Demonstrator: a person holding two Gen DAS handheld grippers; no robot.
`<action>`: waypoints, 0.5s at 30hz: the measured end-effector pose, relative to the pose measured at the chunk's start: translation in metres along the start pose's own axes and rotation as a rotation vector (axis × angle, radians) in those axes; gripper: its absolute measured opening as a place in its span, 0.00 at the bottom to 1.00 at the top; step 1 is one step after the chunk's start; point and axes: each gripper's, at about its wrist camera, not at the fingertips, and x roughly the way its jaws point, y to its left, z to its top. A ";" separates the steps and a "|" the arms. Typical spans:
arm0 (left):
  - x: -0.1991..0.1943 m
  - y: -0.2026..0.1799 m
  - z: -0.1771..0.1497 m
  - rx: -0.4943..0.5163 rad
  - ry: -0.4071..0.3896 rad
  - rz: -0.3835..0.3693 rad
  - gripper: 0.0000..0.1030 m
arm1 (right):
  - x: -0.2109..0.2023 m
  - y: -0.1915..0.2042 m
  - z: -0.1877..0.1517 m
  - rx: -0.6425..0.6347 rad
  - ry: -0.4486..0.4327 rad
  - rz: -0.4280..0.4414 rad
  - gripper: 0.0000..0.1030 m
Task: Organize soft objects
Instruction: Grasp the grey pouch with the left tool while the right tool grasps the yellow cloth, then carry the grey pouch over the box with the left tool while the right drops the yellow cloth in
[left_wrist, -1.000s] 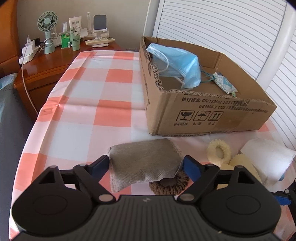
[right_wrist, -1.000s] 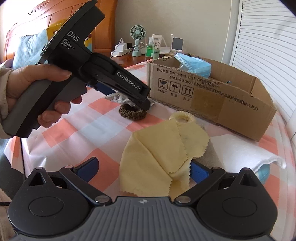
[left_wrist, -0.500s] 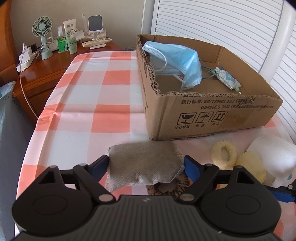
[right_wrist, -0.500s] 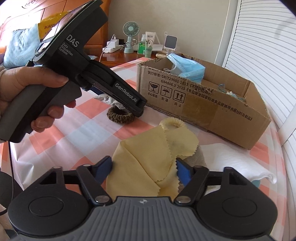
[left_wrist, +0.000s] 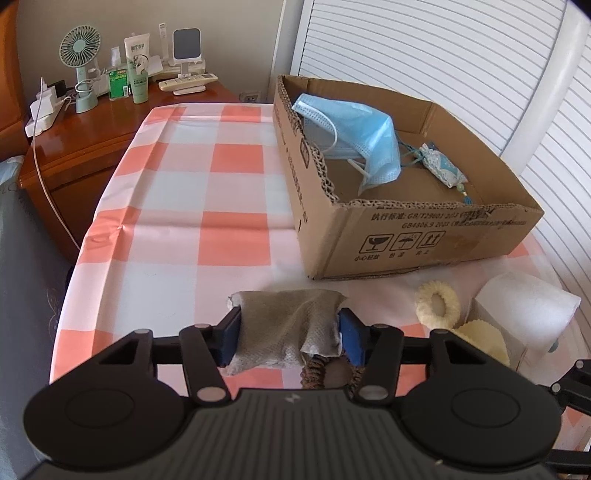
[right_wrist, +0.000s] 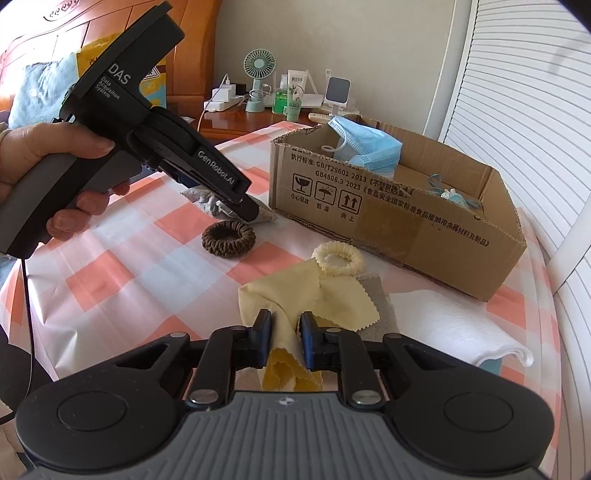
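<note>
In the left wrist view, your left gripper (left_wrist: 288, 334) has just been closing, and its blue pads now press the two sides of the grey pouch (left_wrist: 286, 328), which bulges between them. The pouch is in front of the cardboard box (left_wrist: 406, 236), near its front wall and still on the checked cloth (left_wrist: 207, 192). A brown scrunchie (left_wrist: 321, 371) lies partly under the pouch. Inside the box you already have a blue face mask (left_wrist: 354, 136) and a small sachet (left_wrist: 441, 168), so I judge that two things are done. To the right, in front of the box, a cream scrunchie (left_wrist: 437, 308) and a white folded towel (left_wrist: 524, 310) wait.

In the right wrist view, your right gripper (right_wrist: 284, 338) has also just been closing, and its jaws are almost together, pinching a fold of the yellow cloth (right_wrist: 314, 299). This cloth lies in front of the box (right_wrist: 424, 225), with the cream scrunchie (right_wrist: 338, 260) touching its far edge. The brown scrunchie (right_wrist: 229, 240) stays left of the box's front corner. I think both grasped things still need lifting into the box, and after them the two scrunchies and the towel (right_wrist: 450, 325).
</note>
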 end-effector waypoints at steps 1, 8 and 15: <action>-0.002 0.000 -0.001 0.006 -0.001 -0.004 0.52 | -0.002 0.000 0.001 0.001 -0.005 0.000 0.19; -0.025 0.001 -0.003 0.037 -0.011 -0.041 0.52 | -0.017 -0.002 0.005 -0.011 -0.033 -0.001 0.18; -0.052 -0.001 -0.001 0.067 -0.048 -0.059 0.52 | -0.017 -0.003 0.001 -0.011 -0.014 0.021 0.27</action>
